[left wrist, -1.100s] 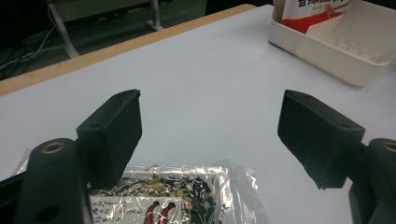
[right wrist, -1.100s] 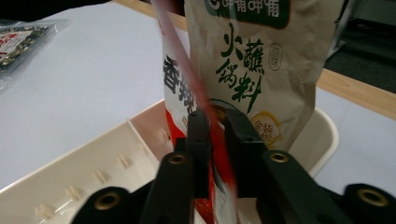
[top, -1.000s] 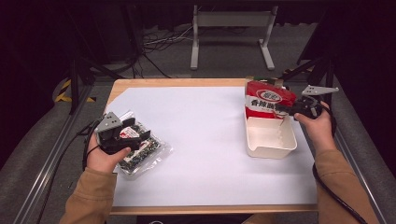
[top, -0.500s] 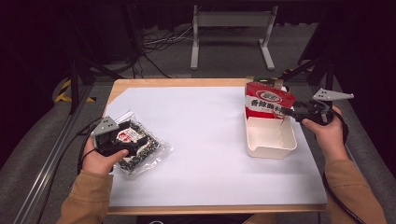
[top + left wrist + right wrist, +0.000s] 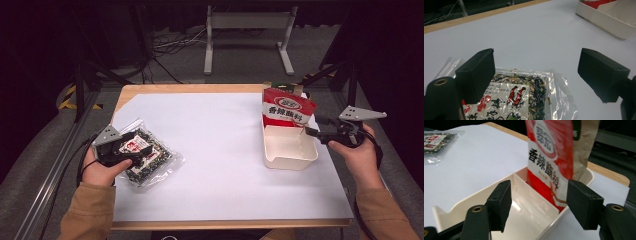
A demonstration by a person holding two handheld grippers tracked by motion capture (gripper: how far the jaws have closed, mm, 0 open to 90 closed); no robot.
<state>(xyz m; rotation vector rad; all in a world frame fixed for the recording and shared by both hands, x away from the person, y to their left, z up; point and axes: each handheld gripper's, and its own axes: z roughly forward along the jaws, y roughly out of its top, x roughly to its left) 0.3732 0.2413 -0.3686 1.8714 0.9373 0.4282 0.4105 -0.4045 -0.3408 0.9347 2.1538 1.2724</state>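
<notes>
At the lower left of the high view, a clear plastic bag is seen, crinkled and glossy. The red pouch is glossy too. The cream tray looks like smooth plastic. The worktop is edged in wood and covered by matt white paper. Matt black pads are borne by the left claw.

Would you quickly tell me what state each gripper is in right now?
Left gripper: open, holding nothing, jaws poised over the clear seaweed packet.
Right gripper: open, jaws just widened, holding nothing, beside the red pouch in the white tray.
</notes>
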